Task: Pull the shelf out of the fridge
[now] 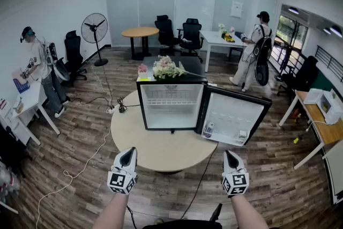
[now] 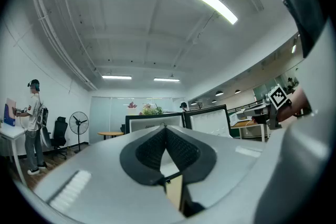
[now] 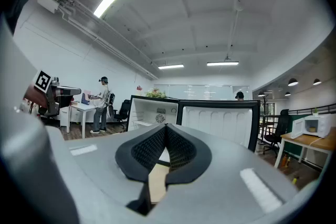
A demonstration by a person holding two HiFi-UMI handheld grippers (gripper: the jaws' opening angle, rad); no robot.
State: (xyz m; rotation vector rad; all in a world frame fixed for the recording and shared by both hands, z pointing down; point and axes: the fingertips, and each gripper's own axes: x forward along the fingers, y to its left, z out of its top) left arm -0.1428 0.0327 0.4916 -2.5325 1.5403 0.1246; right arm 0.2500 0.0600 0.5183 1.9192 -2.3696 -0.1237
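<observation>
with the left gripper (image 1: 128,152) and right gripper (image 1: 231,154) closed on nothing, yanking the shelf (image 1: 170,102) could have slid the fridge (image 1: 141,109).

round table (image 1: 134,142) carries the open fridge (image 1: 171,99)

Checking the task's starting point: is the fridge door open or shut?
Open: the fridge door stands swung out to the right, exposing the wire shelf inside.

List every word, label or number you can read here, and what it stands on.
None can be read.
The sheet on the back wall: too small.
Label on the bottle in the fridge door: blurred.
The cubes on the left gripper and right gripper: square patterns only, no letters.
</observation>
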